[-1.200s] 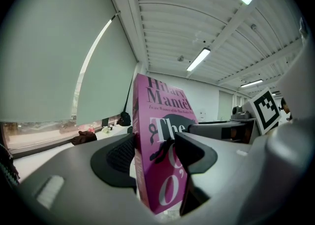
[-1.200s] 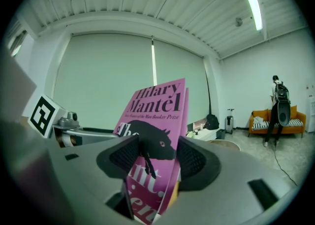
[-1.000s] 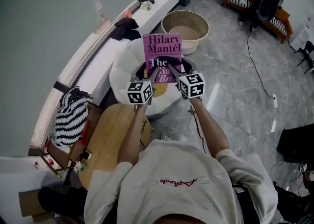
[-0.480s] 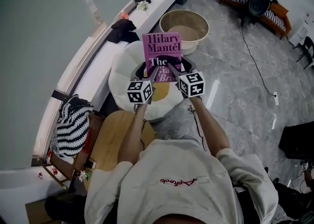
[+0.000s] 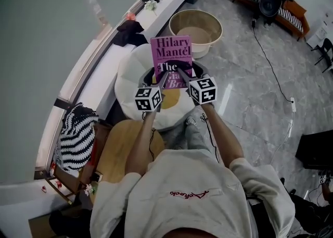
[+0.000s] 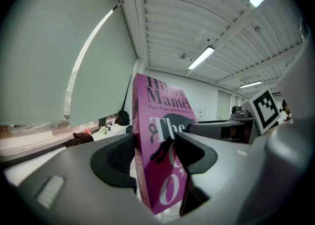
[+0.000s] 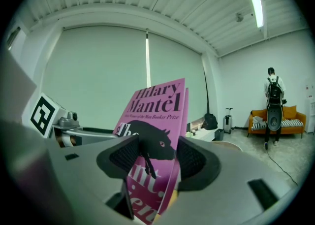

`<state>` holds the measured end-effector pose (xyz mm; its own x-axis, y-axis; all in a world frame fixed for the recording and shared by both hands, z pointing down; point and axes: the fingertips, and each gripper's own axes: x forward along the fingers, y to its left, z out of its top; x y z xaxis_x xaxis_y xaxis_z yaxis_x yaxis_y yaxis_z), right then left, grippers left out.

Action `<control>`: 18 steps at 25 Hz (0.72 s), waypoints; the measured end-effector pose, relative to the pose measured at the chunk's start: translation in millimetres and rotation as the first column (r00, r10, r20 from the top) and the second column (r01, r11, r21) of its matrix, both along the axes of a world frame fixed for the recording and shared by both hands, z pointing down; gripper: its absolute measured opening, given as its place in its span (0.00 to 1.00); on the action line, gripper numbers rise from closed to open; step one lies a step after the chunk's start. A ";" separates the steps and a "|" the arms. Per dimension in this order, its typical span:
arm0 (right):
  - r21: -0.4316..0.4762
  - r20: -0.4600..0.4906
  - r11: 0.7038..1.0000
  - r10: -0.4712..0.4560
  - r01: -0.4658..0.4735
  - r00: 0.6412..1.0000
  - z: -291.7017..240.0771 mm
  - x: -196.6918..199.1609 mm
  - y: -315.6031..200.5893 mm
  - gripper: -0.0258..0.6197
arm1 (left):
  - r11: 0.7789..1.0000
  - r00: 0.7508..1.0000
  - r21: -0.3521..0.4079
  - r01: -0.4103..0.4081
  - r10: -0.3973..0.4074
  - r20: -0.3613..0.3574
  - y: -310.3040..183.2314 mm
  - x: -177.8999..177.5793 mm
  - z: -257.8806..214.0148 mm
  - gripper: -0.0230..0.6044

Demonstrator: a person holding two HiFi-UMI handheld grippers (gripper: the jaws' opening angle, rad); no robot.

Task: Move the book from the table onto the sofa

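Note:
A pink paperback book (image 5: 171, 54) is held upright in the air by both grippers, above a round white cushioned sofa (image 5: 130, 70). My left gripper (image 5: 162, 77) is shut on the book's lower left edge (image 6: 162, 170). On the lower right part of the cover (image 7: 155, 135), my right gripper (image 5: 182, 73) is shut too. The round wooden table (image 5: 117, 151) lies below my arms, nearer to me than the sofa. The book's bottom edge is hidden behind the jaws.
A large beige tub (image 5: 196, 27) stands on the marble floor beyond the sofa. A white window ledge (image 5: 112, 60) runs along the left, with dark clothes (image 5: 130, 29) on it. A striped bag (image 5: 77, 135) sits by the table. An orange couch (image 5: 291, 8) and a person (image 7: 273, 106) are far right.
The book and both grippers have stayed nearly fixed in the view, while the table and the striped bag slid down the frame. Both grips are unchanged.

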<state>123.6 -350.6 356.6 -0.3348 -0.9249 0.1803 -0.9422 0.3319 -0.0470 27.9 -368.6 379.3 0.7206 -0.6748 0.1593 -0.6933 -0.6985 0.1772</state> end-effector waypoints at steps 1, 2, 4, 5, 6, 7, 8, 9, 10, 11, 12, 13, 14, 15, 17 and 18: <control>0.001 0.001 1.000 -0.003 0.003 1.000 0.3 0.7 -4.1 0.43 | 1.000 1.000 0.001 0.002 -0.002 0.001 -3.7 0.8 0.1 0.45; 0.003 0.003 1.000 -0.005 0.005 1.000 0.5 1.3 -8.7 0.43 | 1.000 1.000 0.003 0.005 -0.005 0.001 -7.9 1.4 0.1 0.45; 0.005 0.006 1.000 -0.013 0.013 1.000 0.2 1.5 -19.7 0.43 | 1.000 1.000 0.005 0.012 -0.012 0.003 -18.0 1.3 -0.5 0.45; 0.005 0.007 1.000 -0.017 0.016 1.000 0.1 1.2 -25.7 0.43 | 1.000 1.000 0.004 0.017 -0.017 0.004 -23.6 0.8 -0.8 0.45; 0.005 0.010 1.000 -0.020 0.020 1.000 0.0 1.1 -31.9 0.43 | 1.000 1.000 0.003 0.021 -0.021 0.006 -29.4 0.5 -0.9 0.45; 0.004 0.012 1.000 -0.024 0.024 1.000 0.0 1.3 -38.0 0.43 | 1.000 1.000 0.002 0.024 -0.024 0.008 -35.4 0.6 -1.0 0.45; 0.003 0.013 1.000 -0.027 0.027 1.000 0.3 2.0 -44.2 0.43 | 1.000 1.000 0.000 0.028 -0.028 0.011 -41.4 1.2 -0.8 0.45; 0.002 0.014 1.000 -0.031 0.031 0.999 0.7 3.5 -50.6 0.43 | 1.000 0.999 -0.001 0.031 -0.031 0.013 -47.7 2.6 -0.6 0.45; 0.000 0.014 0.999 -0.035 0.035 0.999 1.2 5.7 -57.4 0.43 | 0.999 0.999 -0.003 0.036 -0.035 0.014 -54.3 4.7 -0.2 0.45; -0.002 0.016 0.999 -0.038 0.038 0.999 2.1 8.5 -64.3 0.43 | 0.999 0.999 -0.005 0.039 -0.039 0.016 -60.9 7.4 0.6 0.45; -0.006 0.018 0.999 -0.041 0.041 0.999 3.6 11.7 -71.3 0.43 | 0.999 0.999 -0.008 0.042 -0.042 0.018 -67.4 10.5 1.8 0.45; -0.009 0.020 0.999 -0.044 0.044 0.999 5.2 15.1 -78.6 0.43 | 0.999 0.999 -0.011 0.045 -0.045 0.020 -74.1 13.9 3.1 0.45; -0.012 0.022 0.999 -0.048 0.048 0.999 6.5 18.6 -86.1 0.43 | 0.999 0.999 -0.014 0.048 -0.048 0.022 -80.9 17.4 4.1 0.45; -0.014 0.024 0.999 -0.052 0.052 0.998 7.4 22.1 -93.4 0.43 | 0.999 0.998 -0.017 0.052 -0.051 0.024 -87.6 20.8 4.9 0.45; -0.016 0.029 0.998 -0.063 0.063 0.998 8.3 28.6 -107.1 0.43 | 0.998 0.998 -0.021 0.062 -0.061 0.029 -100.0 27.0 5.9 0.45; -0.016 0.031 0.997 -0.069 0.070 0.997 8.3 31.7 -113.8 0.43 | 0.998 0.997 -0.020 0.068 -0.067 0.031 -106.1 30.0 5.9 0.45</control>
